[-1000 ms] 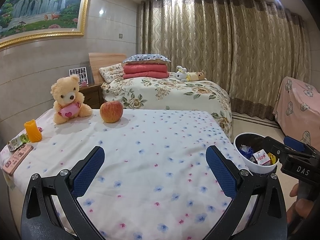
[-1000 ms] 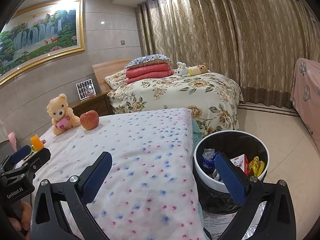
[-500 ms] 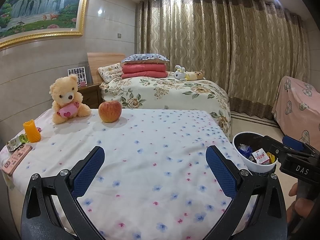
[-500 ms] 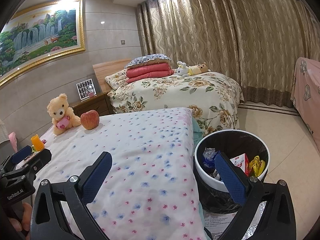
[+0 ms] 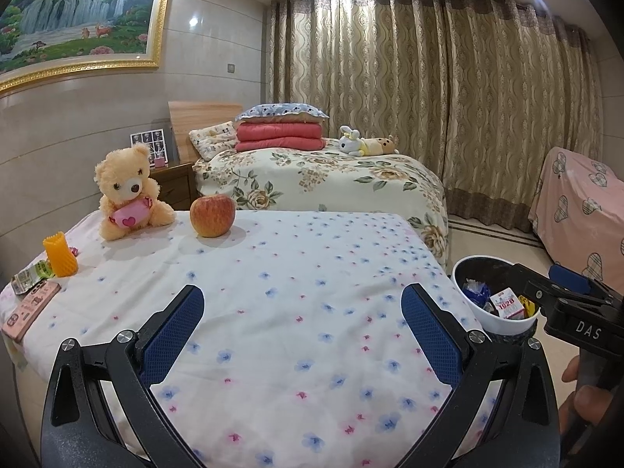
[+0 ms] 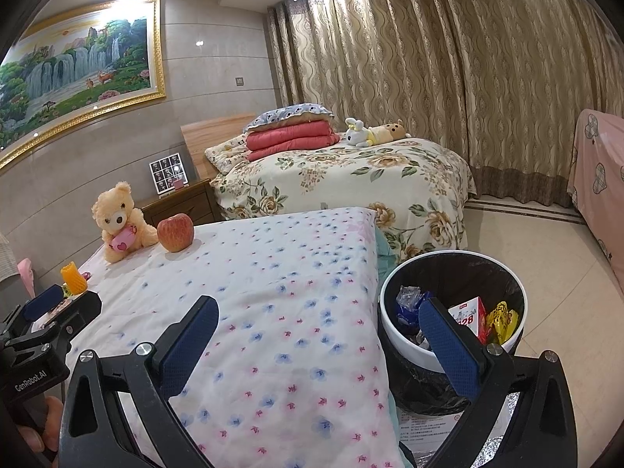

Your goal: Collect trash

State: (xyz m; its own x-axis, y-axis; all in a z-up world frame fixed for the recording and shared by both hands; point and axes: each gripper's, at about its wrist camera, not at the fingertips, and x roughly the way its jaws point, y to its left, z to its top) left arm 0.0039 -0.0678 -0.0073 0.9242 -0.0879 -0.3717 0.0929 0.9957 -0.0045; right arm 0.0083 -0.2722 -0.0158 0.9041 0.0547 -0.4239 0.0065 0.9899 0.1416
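Note:
My left gripper (image 5: 302, 325) is open and empty above the flowered cloth of the table (image 5: 296, 273). My right gripper (image 6: 318, 337) is open and empty over the table's right edge, beside the white trash bin (image 6: 405, 345) with a black liner. The bin (image 5: 503, 321) holds a red-and-white carton (image 6: 470, 314), a yellow wrapper (image 6: 501, 318) and a blue wrapper (image 6: 407, 304). At the table's far left lie a green-silver wrapper (image 5: 29, 275), a pink flat pack (image 5: 29, 310) and an orange foam sleeve (image 5: 60, 255).
A teddy bear (image 5: 126, 191) and an apple (image 5: 212, 215) sit at the table's back. A flower-quilted bed (image 5: 331, 183) stands behind, a nightstand (image 5: 175, 187) to its left. A pink-covered piece of furniture (image 5: 581, 210) is at the right. Papers (image 6: 425, 425) lie on the floor by the bin.
Both grippers stay open and empty. The left view has shifted slightly, with the table and bin sitting a little lower and further; the right view is almost unchanged.

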